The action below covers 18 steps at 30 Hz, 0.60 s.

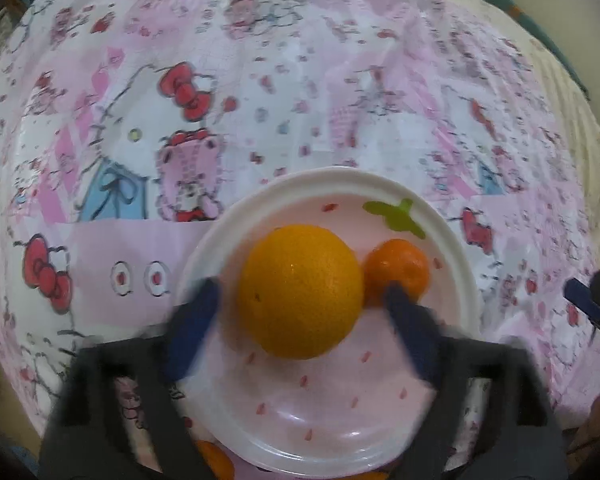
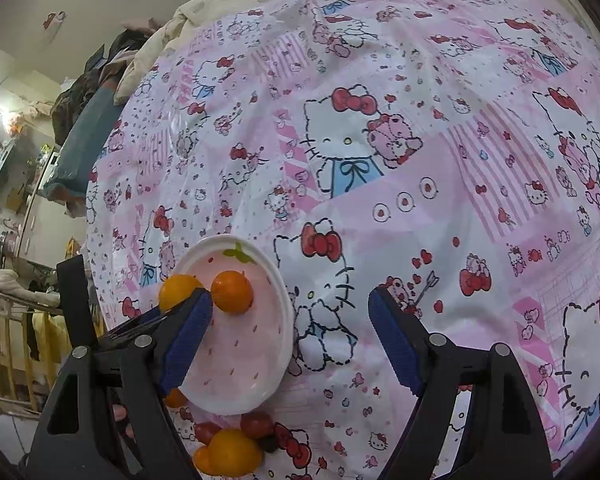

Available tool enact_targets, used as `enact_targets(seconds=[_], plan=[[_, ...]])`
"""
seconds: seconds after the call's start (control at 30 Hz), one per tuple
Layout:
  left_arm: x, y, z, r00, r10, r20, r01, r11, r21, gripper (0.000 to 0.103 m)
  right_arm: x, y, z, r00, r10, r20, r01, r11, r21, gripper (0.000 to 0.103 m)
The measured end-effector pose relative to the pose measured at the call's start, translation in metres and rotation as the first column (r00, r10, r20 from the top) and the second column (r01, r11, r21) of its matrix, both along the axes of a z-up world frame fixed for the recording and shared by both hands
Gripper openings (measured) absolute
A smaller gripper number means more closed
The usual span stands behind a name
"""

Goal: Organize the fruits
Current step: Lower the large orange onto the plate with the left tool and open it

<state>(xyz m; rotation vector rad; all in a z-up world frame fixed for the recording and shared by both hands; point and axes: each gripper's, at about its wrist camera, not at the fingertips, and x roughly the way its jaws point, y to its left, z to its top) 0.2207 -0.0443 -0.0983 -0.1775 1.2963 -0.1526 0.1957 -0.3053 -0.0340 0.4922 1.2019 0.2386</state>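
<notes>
A pink plate [image 1: 452, 264] with a white rim and a green leaf mark sits on a bed covered by a pink cartoon-cat sheet [image 1: 300, 80]. On the plate lie two fruits side by side and touching: a big orange [image 1: 300, 292] and a smaller tangerine [image 1: 400, 268] just to its right in the left wrist view. The left gripper [image 1: 300, 296] hangs over the plate with its blue fingers [image 1: 192, 328] spread wide on either side of the big orange; the left finger stands a little apart from the fruit, and the right finger tip lies at the seam between the orange and the tangerine. Whether that tip actually presses the peel I cannot tell, since the fingers are blurred. The right gripper [image 2: 292, 300] is held off to the side above the sheet, its fingers wide apart with nothing between them. From its camera the plate [image 2: 276, 280] shows to the lower left, with the tangerine [image 2: 232, 292] on it and the big orange [image 2: 178, 290] partly hidden behind the near finger. Just below the plate, on the sheet, sits a small cluster of more fruit [image 2: 232, 450]: an orange one, a smaller orange one, and some dark red ones. Another small orange fruit [image 2: 176, 398] peeks out at the plate's lower left edge. At the left edge of that view, cluttered furniture [image 2: 24, 184] stands beyond the bed.
</notes>
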Motion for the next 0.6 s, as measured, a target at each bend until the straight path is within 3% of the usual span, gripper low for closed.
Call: enact_targets(seconds=[0.43, 0.6], plan=[[-0.02, -0.004, 0.033, 0.993, -0.03, 0.117, 0.022, 0.997, 0.068, 0.097, -0.008, 0.008, 0.011, 0.999, 0.031, 0.033, -0.03, 0.999, -0.023, 0.083], [-0.034, 0.011, 0.047, 0.991, 0.02, 0.129, -0.025, 0.999, 0.035, 0.097, -0.011, 0.016, 0.013, 0.998, 0.045, 0.037, -0.044, 0.999, -0.027, 0.083]])
